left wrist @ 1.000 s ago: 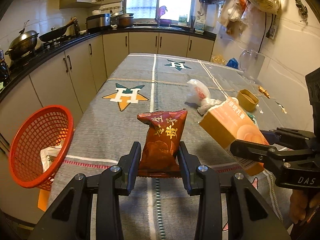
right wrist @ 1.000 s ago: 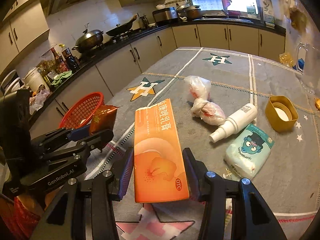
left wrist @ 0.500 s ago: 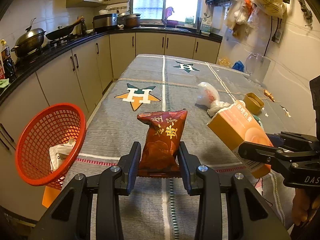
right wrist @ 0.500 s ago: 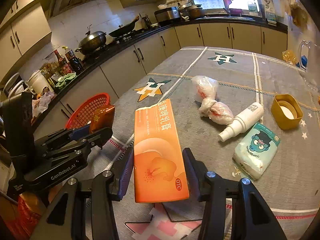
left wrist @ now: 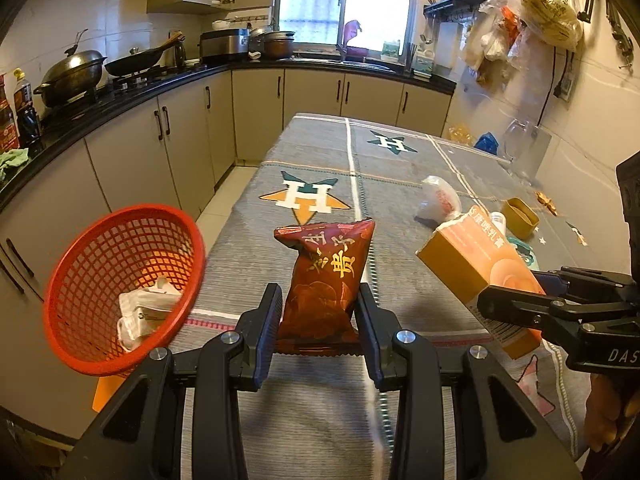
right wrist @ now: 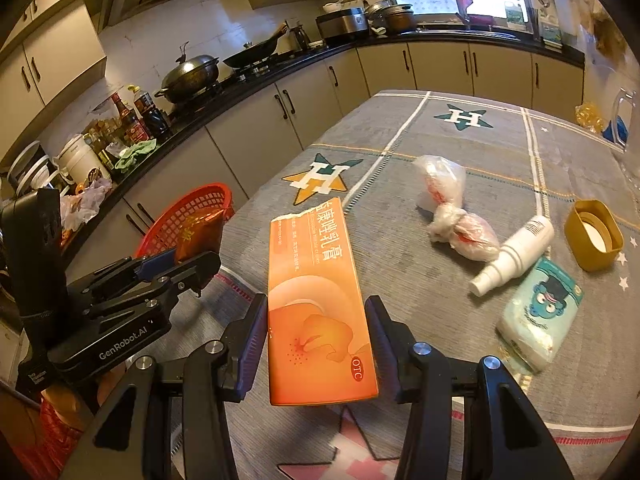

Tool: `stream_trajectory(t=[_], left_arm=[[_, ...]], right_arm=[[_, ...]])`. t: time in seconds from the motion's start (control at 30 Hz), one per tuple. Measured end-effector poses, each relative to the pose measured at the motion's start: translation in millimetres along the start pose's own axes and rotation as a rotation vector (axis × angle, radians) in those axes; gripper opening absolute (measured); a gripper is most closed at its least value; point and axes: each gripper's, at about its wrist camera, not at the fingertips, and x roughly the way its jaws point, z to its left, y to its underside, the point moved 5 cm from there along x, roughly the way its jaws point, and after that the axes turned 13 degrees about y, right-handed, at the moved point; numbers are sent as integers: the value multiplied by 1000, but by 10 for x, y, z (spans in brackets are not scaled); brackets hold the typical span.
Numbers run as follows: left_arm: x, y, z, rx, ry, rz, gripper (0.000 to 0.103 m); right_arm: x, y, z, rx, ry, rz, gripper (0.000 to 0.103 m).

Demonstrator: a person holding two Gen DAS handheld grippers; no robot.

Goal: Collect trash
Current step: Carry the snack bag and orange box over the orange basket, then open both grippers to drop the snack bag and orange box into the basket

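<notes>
My left gripper (left wrist: pixel 318 312) is shut on a dark red snack bag (left wrist: pixel 328 276) held upright above the table's left part. A red mesh basket (left wrist: pixel 96 248) hangs off the table's left edge with white crumpled packaging (left wrist: pixel 142 312) inside. My right gripper (right wrist: pixel 316 336) is shut on a long orange box (right wrist: pixel 318 300), held above the grey tablecloth (right wrist: pixel 500 152). The box also shows in the left wrist view (left wrist: pixel 476 264), to the right of the snack bag. The left gripper (right wrist: pixel 188 272) and the basket (right wrist: pixel 188 212) show at the left of the right wrist view.
On the table lie a knotted plastic bag (right wrist: pixel 452 208), a white spray bottle (right wrist: pixel 512 256), a pale blue tissue pack (right wrist: pixel 540 316) and a yellow lid (right wrist: pixel 594 236). A clear jug (left wrist: pixel 524 148) stands at the far right. Kitchen cabinets run along the left and back.
Both grippers have kept their hold and drifted a little. The basket now appears nearer and larger in the left wrist view.
</notes>
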Motion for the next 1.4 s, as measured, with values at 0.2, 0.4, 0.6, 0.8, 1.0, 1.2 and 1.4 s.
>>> stream_trajectory(t=[0.2,0.4,0.6,0.8,1.0,1.2,1.4], left_arm=[[-91,-4,173,-16,-12,-13,36],[-230,-13,425,-40,-33,-33,36],[-396,2,731,-69,-69,-54,36],[-624,39,1152,-105,-132,-77,36],[-808,89,1672,-160,-197,-84,36],[-742,100,1911,-185,-210,-67,36],[-606,100,1979,-188,-212,-51,36]], right_arm=[[41,-64,179,-20,-3,6,53],[95,-118,386,-43,-11,17,53],[167,-199,638,-74,-27,30,53],[251,-328,917,-106,-62,47,53],[427,-492,1326,-125,-119,73,53],[651,-664,1733,-126,-162,90,54],[912,-805,1954,-123,-158,107,54]])
